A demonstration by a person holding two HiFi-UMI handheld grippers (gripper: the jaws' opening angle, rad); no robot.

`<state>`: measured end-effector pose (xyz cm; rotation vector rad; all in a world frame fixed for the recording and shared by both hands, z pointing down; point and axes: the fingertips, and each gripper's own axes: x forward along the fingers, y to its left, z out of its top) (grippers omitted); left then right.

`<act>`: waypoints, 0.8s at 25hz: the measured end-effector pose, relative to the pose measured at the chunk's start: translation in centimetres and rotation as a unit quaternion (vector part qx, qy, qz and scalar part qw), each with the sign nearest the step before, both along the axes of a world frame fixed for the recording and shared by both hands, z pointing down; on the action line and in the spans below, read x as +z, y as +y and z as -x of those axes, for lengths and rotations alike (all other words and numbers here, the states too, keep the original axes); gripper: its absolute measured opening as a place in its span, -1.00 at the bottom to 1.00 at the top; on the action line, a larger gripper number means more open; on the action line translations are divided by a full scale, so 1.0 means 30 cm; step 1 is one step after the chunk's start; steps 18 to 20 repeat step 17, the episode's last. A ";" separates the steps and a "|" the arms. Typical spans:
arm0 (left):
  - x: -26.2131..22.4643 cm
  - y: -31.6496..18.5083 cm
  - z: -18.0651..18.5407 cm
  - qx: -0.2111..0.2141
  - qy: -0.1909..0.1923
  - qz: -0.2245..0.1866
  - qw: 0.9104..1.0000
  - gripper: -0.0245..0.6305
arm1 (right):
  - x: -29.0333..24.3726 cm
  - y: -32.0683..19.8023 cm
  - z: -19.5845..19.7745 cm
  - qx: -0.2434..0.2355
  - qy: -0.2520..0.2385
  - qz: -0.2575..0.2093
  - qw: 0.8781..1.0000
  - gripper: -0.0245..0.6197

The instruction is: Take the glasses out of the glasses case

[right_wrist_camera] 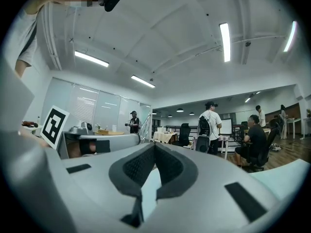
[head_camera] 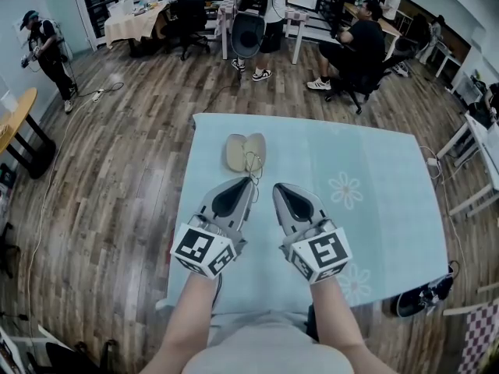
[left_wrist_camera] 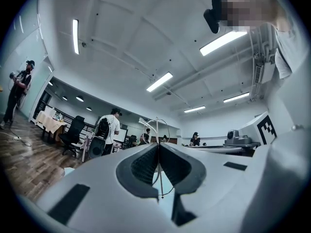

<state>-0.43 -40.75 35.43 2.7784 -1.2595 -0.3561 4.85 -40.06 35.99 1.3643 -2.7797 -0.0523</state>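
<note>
An open beige glasses case lies on the light blue tablecloth, toward its far left. Thin wire-framed glasses hang just over the case's near end, and my left gripper is shut on their frame. In the left gripper view the wire frame stands up from between the closed jaws of that gripper. Beside it, my right gripper is shut with nothing in it. Its own view shows the right gripper with the jaws pressed together, and the glasses and left gripper off to the left.
Wooden floor surrounds the table. A round wooden table stands at the far left. Several people, office chairs and desks fill the back of the room. A pair of dark shoes lies on the floor at the table's near right corner.
</note>
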 end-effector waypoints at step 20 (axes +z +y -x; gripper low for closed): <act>-0.031 0.032 -0.008 0.008 0.004 -0.018 1.000 -0.87 | -0.027 0.027 0.010 0.002 0.015 -0.022 1.000 -0.90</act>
